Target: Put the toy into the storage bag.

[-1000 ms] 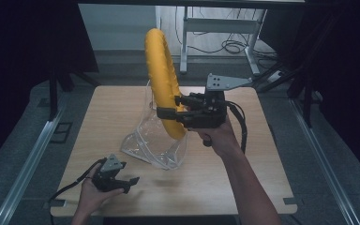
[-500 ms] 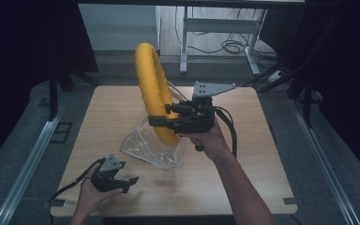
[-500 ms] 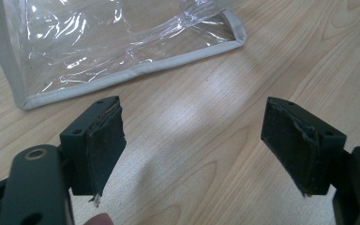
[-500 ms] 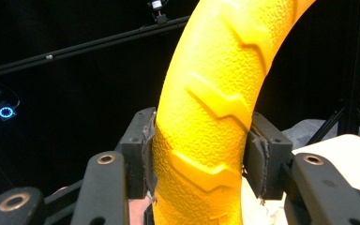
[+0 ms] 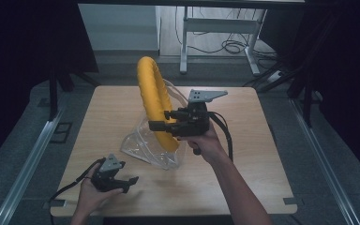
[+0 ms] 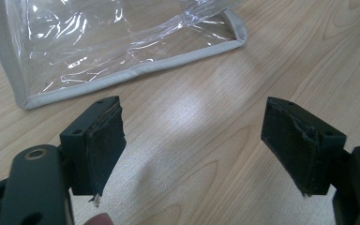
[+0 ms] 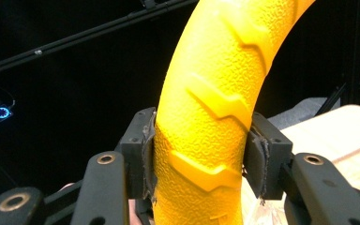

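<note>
High view: right gripper (image 5: pixel 161 120) held up over mid-table, jaws clamped on the lower arc of a yellow ring (image 5: pixel 154 105), which stands upright with its bottom end dipping into the mouth of a clear plastic bag (image 5: pixel 152 145) directly beneath the jaws. Left gripper (image 5: pixel 124 180) sits low by the near-left edge of the table (image 5: pixel 262 154), well apart from the bag, nothing in it. Left gripper view: jaws spread wide, bare wood between the pads (image 6: pixel 104 140); the bag's grey-piped edge (image 6: pixel 136 72) lies just ahead of the tips, untouched. Right gripper view: both pads (image 7: pixel 147 159) pressed firm against the ring's ridged flanks (image 7: pixel 206 117), ring rising up and away from the jaws. Judgement: the step in hand is moving the ring through the bag mouth, whether in or out can't be told. Next move likely calls for the left gripper to pinch the bag's rim and steady it while the right guides the ring.
</note>
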The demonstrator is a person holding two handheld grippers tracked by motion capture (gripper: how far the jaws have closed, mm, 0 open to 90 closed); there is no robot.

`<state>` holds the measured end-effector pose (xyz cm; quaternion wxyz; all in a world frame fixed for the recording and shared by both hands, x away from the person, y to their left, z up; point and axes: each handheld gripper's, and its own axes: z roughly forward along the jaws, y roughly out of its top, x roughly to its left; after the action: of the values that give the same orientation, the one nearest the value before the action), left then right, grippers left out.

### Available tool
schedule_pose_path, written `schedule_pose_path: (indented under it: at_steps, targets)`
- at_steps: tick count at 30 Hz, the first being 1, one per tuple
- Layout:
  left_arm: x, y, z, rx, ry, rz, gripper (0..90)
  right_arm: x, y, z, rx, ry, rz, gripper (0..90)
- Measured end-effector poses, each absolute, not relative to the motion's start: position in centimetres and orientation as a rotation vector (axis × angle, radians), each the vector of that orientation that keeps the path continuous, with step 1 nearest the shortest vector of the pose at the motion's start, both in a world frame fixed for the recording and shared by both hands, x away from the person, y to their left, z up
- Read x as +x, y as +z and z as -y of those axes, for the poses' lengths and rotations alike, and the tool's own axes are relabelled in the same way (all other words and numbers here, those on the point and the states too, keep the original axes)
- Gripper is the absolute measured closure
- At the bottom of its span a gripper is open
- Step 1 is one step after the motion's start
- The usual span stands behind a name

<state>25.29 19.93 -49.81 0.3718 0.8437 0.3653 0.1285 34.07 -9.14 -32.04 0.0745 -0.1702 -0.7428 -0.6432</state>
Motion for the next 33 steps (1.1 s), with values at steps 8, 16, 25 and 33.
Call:
schedule_pose_path:
  at_steps: [8,16,25,33]
  targets:
    - [25.3,-49.8,-19.9,2.163,0.330,-0.933,21.5,35.2,-34.4,8.9,-0.569,-1.883,2.220,50.5]
    - [25.3,-49.9,-19.9,2.163,0.331,-0.931,21.6,36.0,-36.3,8.9,-0.620,-1.835,2.208,50.4]
    - [25.3,-49.9,-19.9,2.164,0.332,-0.932,21.5,36.4,-37.6,8.8,-0.617,-1.800,2.201,50.2]
    - [25.4,-49.9,-19.9,2.171,0.329,-0.929,21.5,36.7,-38.3,9.2,-0.674,-1.799,2.235,49.0]
